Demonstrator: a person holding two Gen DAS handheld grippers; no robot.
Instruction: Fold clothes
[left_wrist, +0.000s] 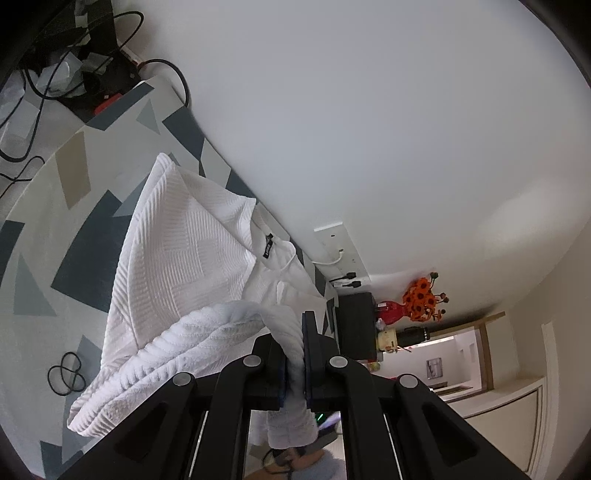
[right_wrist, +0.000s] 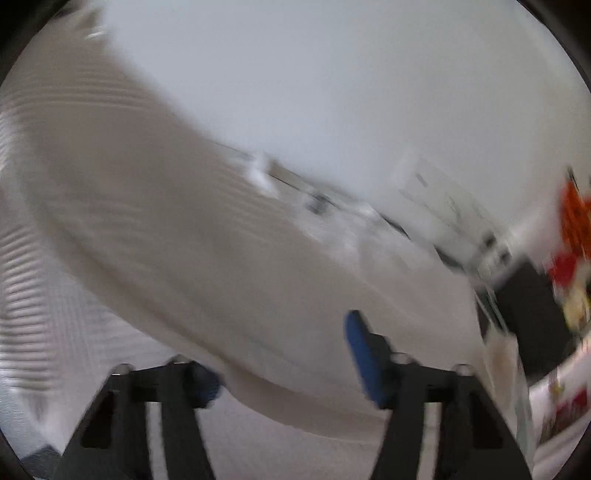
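At the bottom centre of the left view, we see the left gripper (left_wrist: 294, 363) clenched on the white garment (left_wrist: 184, 266), while the right gripper (right_wrist: 286, 363) stands released over blurred white cloth.

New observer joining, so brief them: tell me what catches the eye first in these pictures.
A white ribbed garment sprawls across a grey-and-beige patterned surface, one fold clamped in the left gripper. Orange flowers in a red vase stand out at right. The right gripper gapes over blurred white cloth.

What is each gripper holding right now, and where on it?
Left gripper pinches a bunched fold of the white garment. Right gripper stands open, gripping nothing.
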